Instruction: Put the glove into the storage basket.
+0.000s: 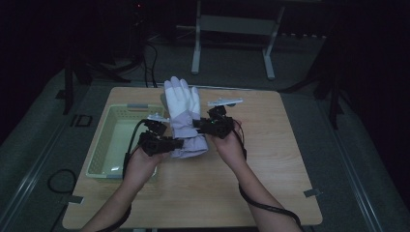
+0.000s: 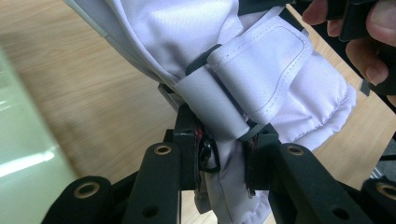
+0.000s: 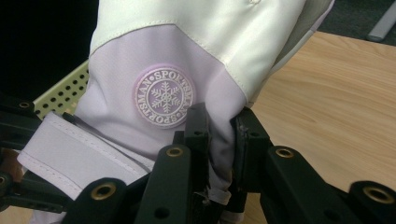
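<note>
Both grippers hold one white-lilac ski glove point(image 1: 184, 113) up off the table point(image 1: 270, 169), just right of the green basket point(image 1: 104, 145). Left gripper point(image 1: 170, 143) fingers clamp the cuff edge by the strap; right gripper point(image 1: 199, 125) fingers pinch the opposite cuff side below the snowflake badge point(image 3: 164, 97). Step in hand looks like carrying the lifted glove. Next move probably calls for swinging it left over the basket, both grips kept tight, then lowering.

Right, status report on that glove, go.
Left gripper shut on glove cuff, by the strap. Right gripper shut on its other edge. Glove up between both, fingers pointing away. Basket beside it at left; nothing in the way.
</note>
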`<state>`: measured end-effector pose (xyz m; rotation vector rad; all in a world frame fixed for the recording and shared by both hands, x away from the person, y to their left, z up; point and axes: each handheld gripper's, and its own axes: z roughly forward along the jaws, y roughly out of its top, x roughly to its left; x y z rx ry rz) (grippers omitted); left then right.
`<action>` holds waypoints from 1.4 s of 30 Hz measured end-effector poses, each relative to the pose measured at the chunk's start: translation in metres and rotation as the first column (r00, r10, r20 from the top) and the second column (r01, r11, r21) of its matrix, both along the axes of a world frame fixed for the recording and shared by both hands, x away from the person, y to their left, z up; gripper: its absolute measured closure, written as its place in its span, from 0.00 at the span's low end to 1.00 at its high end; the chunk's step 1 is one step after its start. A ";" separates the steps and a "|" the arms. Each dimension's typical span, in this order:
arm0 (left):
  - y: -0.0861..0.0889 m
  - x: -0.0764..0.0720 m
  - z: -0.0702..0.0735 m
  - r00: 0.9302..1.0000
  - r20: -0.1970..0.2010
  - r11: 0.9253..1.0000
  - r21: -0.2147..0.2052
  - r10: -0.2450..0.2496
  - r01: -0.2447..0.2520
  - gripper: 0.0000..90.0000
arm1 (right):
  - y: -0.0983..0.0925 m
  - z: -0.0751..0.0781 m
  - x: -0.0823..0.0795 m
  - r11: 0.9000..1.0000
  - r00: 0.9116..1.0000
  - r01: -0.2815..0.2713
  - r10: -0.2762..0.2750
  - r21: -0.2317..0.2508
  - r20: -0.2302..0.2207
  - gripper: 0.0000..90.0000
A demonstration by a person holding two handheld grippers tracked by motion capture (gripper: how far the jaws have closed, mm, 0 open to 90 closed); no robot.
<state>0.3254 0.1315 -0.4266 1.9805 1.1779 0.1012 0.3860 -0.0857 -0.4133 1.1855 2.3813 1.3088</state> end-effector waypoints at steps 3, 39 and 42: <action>0.014 -0.002 0.001 1.000 -0.001 1.000 0.007 0.008 -0.008 0.80 | 0.015 0.001 -0.001 1.000 1.000 -0.012 0.012 -0.006 0.004 0.86; 0.167 -0.007 -0.032 0.992 -0.117 0.994 0.095 -0.041 0.052 0.80 | 0.170 -0.046 -0.005 0.995 0.992 -0.095 0.094 -0.004 -0.079 0.87; 0.168 -0.005 -0.046 0.989 -0.144 0.995 0.088 -0.031 0.044 0.80 | 0.176 -0.058 -0.004 0.995 0.991 -0.094 0.091 -0.036 -0.094 0.87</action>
